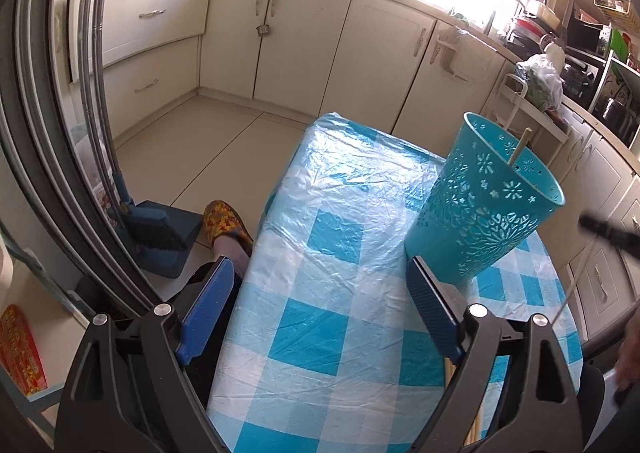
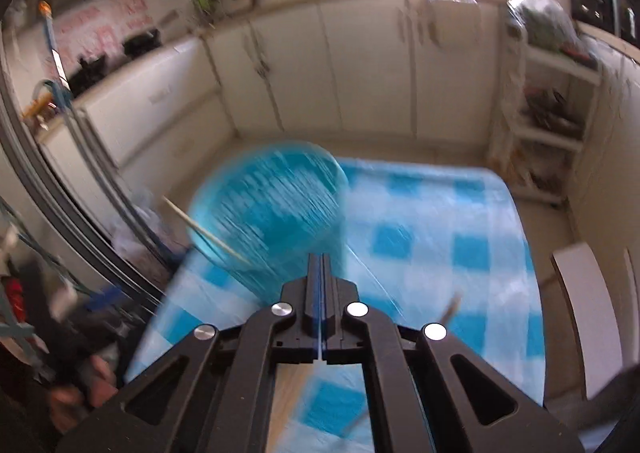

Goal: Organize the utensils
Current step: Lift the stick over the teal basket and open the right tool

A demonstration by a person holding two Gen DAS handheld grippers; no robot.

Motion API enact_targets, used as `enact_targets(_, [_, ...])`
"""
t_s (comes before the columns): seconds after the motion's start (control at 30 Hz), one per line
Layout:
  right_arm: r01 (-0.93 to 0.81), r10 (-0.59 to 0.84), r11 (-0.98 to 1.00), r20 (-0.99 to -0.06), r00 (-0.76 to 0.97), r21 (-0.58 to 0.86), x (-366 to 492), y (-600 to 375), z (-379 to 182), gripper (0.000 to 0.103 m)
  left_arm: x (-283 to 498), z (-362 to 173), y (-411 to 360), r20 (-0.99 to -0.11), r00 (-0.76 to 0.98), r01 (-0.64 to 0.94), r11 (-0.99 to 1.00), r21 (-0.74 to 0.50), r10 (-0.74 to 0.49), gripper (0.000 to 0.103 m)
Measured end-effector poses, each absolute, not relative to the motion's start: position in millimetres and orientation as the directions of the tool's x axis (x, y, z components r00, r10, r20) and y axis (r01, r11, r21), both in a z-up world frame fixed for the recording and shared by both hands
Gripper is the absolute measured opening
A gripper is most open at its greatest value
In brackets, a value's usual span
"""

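Left fingers wide apart, right fingers together, empty

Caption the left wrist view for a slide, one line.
Open left gripper beside a teal cutout holder with one chopstick inside, on a checked tablecloth.

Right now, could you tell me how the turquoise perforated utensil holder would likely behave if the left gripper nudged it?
The turquoise holder is tall with a narrower base, so it would probably tip. Its cut-out walls suggest it is light. The plastic table cover looks slick, so it might slide first.
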State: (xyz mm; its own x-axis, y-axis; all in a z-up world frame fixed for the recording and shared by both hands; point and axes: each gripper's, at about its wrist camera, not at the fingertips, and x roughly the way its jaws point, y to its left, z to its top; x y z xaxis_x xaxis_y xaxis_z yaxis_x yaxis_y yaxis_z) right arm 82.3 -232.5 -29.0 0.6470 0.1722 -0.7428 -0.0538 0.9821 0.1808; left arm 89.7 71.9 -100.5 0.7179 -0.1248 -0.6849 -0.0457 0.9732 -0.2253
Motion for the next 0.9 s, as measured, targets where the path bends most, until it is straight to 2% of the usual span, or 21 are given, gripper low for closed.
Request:
enact_targets(0.03, [-0.006, 0.189, 0.971, -0.748, 0.637, 0.241, 80, -250, -46, 0.053, 90, -103, 73, -0.690, 0.714, -0.051, 0.973, -0.225, -0.122, 0.084])
enact_targets(0.07, [0.045, 0.197, 0.955, -0.744, 0.638, 0.292, 77, -267, -58, 0.060, 91, -105, 73, -0.695, 0.709, -0.055, 0.973, -0.225, -0.121, 0.084])
enact_targets(0.13, [0.152, 0.185, 0.920, -0.742, 0.644, 0.361, 68, -301, -76, 0.059, 92, -109, 73, -0.705, 0.700, -0.059, 0.973, -0.224, -0.119, 0.084])
enact_targets(0.23, [0.253, 0.116, 0.906, -0.774, 0.623, 0.339, 58, -323, -93, 0.052, 94, -114, 70, -0.713, 0.691, -0.059, 0.974, -0.219, -0.119, 0.084])
enact_targets(0.3, [0.299, 0.039, 0.919, -0.811, 0.583, 0.259, 61, -327, -102, 0.049, 96, -118, 66, -0.721, 0.681, -0.052, 0.975, -0.217, -0.125, 0.084])
enact_targets(0.5, [0.322, -0.049, 0.935, -0.845, 0.532, 0.148, 93, -318, -125, 0.042, 94, -123, 50, -0.737, 0.663, -0.019, 0.980, -0.197, -0.135, 0.085])
enact_targets(0.63, [0.292, -0.193, 0.955, -0.855, 0.481, -0.052, 113, -296, -142, 0.032, 94, -123, 48, -0.739, 0.659, -0.018, 0.980, -0.198, -0.138, 0.085])
enact_targets(0.67, [0.260, -0.180, 0.964, -0.856, 0.484, -0.055, 113, -292, -141, 0.024, 93, -123, 49, -0.739, 0.659, -0.021, 0.979, -0.201, -0.138, 0.085])
enact_targets(0.7, [0.241, -0.170, 0.969, -0.861, 0.480, -0.056, 113, -289, -140, 0.010, 93, -123, 50, -0.740, 0.658, -0.024, 0.979, -0.203, -0.137, 0.085])
enact_targets(0.73, [0.218, -0.166, 0.974, -0.864, 0.476, -0.067, 113, -287, -139, 0.007, 94, -123, 51, -0.741, 0.657, -0.027, 0.978, -0.205, -0.137, 0.085])
enact_targets(0.8, [0.179, -0.130, 0.983, -0.871, 0.474, -0.049, 107, -286, -136, 0.006, 94, -124, 53, -0.743, 0.655, -0.032, 0.977, -0.211, -0.139, 0.085])
enact_targets(0.9, [0.178, -0.031, 0.982, -0.864, 0.502, 0.068, 93, -295, -122, 0.006, 95, -126, 56, -0.745, 0.652, -0.040, 0.975, -0.220, -0.142, 0.085])
